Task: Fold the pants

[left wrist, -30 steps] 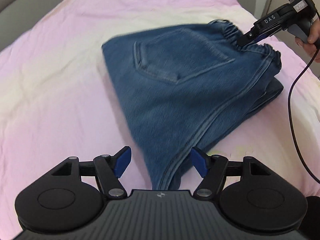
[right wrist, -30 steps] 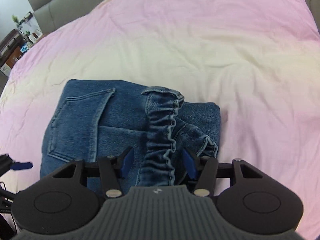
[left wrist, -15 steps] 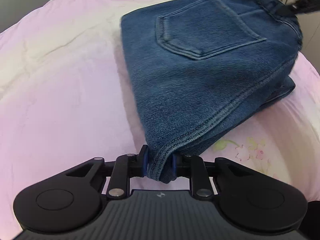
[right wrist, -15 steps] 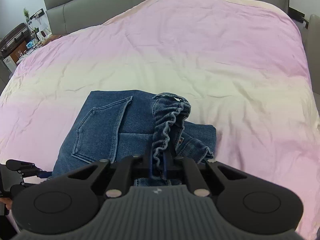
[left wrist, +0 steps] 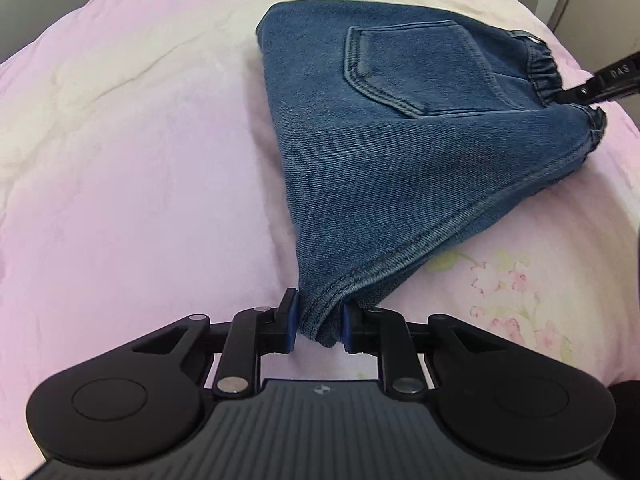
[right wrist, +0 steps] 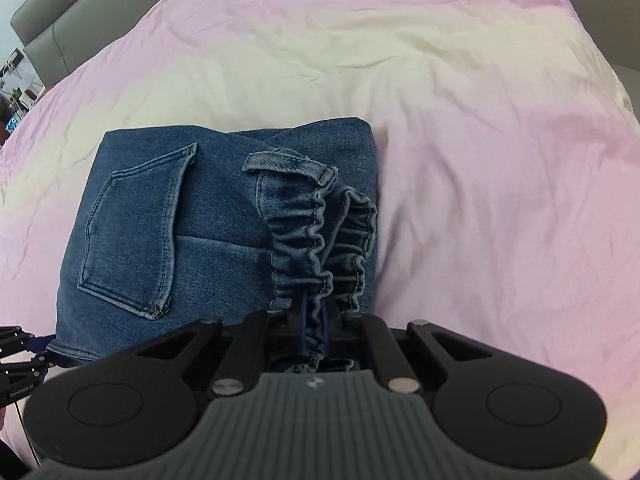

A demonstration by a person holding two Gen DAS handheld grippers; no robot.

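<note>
Two grippers, one pair of folded blue denim pants on a pink bedspread. Left gripper pinches the seamed corner at 6 o'clock; right gripper clamps the gathered waistband, back pocket at 10 o'clock

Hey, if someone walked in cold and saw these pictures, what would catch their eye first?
The folded blue jeans stand out dark on the pink bedspread, back pocket facing up. The left gripper pinches a seamed corner near the camera, and the right gripper clamps the gathered elastic waistband.
</note>
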